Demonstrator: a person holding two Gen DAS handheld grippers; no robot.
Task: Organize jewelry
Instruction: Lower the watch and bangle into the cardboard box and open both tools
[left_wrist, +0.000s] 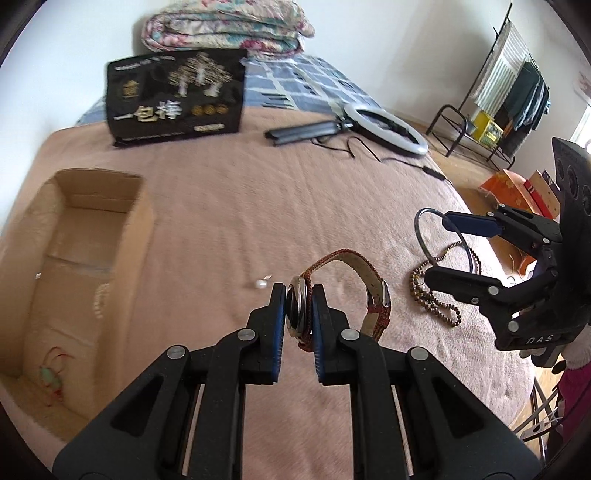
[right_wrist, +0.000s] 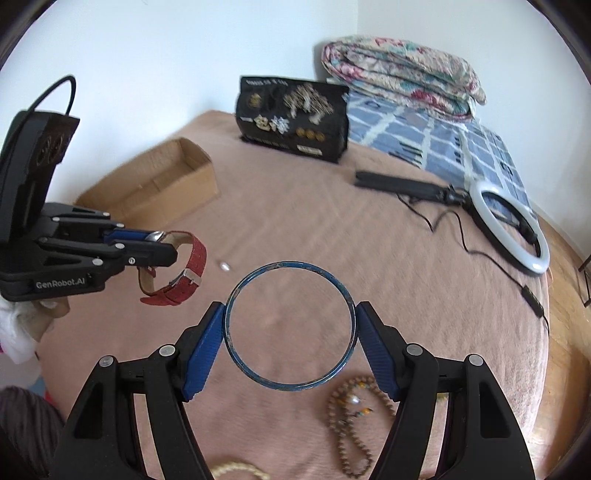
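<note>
- Left wrist view: the left gripper (left_wrist: 299, 295) is clenched on a wristwatch (left_wrist: 334, 295), its blue pads pinching the round metal case face-to-back while the red strap loops free to the right, off the blanket.
- The case looks like the right place to grip: it is stiff and bears the weight, whereas the strap is soft and would swing or fold. Polished metal may slide between the pads, I'd judge.
- A cardboard box (left_wrist: 136, 221) sits open to the left on the pink blanket (left_wrist: 229, 206), with a small green trinket (left_wrist: 50, 378) in it; a loose pearl (left_wrist: 260, 284) lies just ahead of the fingers.
- Right wrist view: the right gripper (right_wrist: 290, 328) grasps a blue bangle (right_wrist: 290, 266) across its width, held above the blanket.
- The bangle seems rigid, light and thin, its paint worn; squeezed across the hoop it could pop out sideways.
- A brown bead necklace (right_wrist: 345, 432) lies on the blanket below the bangle; limp, it would be best lifted at a bunched part.
</note>
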